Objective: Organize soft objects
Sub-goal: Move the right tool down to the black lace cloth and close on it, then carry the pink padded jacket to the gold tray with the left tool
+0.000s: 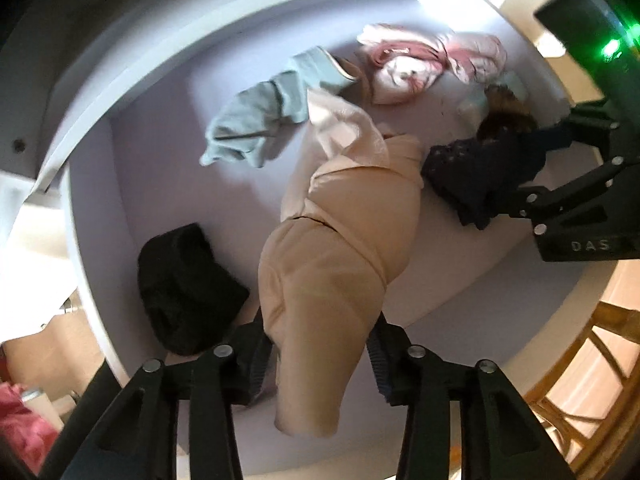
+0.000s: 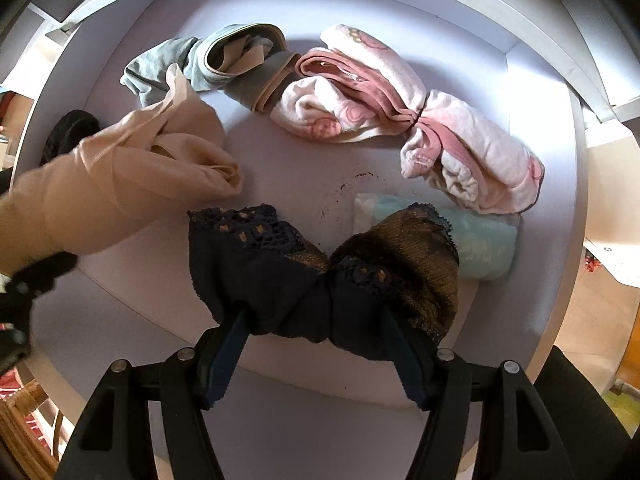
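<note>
A long beige stocking-like cloth (image 1: 340,240) runs up from the drawer floor between the fingers of my left gripper (image 1: 318,356), which is shut on it. In the right wrist view the same beige cloth (image 2: 120,176) rises to the left edge, where the left gripper (image 2: 24,292) shows. My right gripper (image 2: 316,320) is shut on a bunched dark navy lace garment (image 2: 320,264), held just above the drawer floor. Seen from the left wrist, the right gripper (image 1: 560,200) with the navy garment (image 1: 480,168) sits at the right.
All lies in a pale lilac drawer (image 2: 360,4) with raised walls. On its floor are a grey-green garment (image 2: 224,60), a pink and white fleece garment (image 2: 400,112), a black bundle (image 1: 184,284) and a pale blue packet (image 2: 488,240). A wicker chair (image 1: 580,360) stands beside it.
</note>
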The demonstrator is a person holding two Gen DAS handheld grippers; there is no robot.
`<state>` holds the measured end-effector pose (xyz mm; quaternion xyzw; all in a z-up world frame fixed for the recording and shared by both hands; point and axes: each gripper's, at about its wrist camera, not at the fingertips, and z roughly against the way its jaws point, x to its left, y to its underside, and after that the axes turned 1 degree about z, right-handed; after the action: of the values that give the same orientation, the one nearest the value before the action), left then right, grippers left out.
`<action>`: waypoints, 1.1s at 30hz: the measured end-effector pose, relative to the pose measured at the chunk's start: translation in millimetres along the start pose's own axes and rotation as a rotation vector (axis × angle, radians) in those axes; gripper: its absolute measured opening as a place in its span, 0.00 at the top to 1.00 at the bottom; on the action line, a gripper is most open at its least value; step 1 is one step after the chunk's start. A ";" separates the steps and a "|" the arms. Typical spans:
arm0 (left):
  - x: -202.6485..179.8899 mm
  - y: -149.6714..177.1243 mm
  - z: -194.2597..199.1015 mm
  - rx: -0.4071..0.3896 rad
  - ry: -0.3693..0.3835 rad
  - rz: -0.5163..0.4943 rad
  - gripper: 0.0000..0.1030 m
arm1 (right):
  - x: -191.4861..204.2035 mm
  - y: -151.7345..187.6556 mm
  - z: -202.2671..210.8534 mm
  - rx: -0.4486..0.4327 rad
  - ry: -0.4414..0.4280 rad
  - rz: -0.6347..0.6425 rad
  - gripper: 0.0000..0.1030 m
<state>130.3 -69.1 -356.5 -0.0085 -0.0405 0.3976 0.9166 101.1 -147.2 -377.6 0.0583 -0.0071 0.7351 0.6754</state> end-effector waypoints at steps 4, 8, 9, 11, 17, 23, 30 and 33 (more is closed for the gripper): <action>-6.4 -13.8 -14.1 0.021 -0.050 -0.061 0.37 | -4.2 -0.8 0.8 0.000 -0.004 -0.006 0.34; -15.3 -28.7 -27.1 0.045 -0.079 -0.122 0.31 | -11.8 0.3 -1.7 -0.001 -0.015 -0.021 0.34; -16.9 -32.8 -30.0 0.051 -0.078 -0.127 0.33 | -13.3 0.9 -2.4 0.000 -0.017 -0.024 0.34; -16.8 -35.1 -35.4 0.065 -0.059 -0.120 0.51 | -14.2 4.4 -0.7 -0.004 -0.020 -0.028 0.34; -4.3 -30.4 -19.8 0.024 -0.021 -0.067 0.58 | -14.5 4.4 -1.4 -0.002 -0.005 -0.014 0.32; -2.9 -15.9 31.3 -0.086 -0.021 -0.098 0.58 | 8.1 4.6 -8.4 0.012 0.076 0.090 0.26; -6.1 -4.6 90.3 -0.221 -0.010 -0.170 0.59 | 17.3 2.5 -8.9 -0.016 0.116 0.134 0.26; -5.5 -0.6 115.1 -0.280 0.001 -0.181 0.59 | 15.5 3.5 -8.3 -0.015 0.105 0.126 0.28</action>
<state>117.7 -75.4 -242.1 -0.1328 -0.0957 0.3040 0.9385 95.8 -131.3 -384.1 0.0140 0.0189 0.7782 0.6275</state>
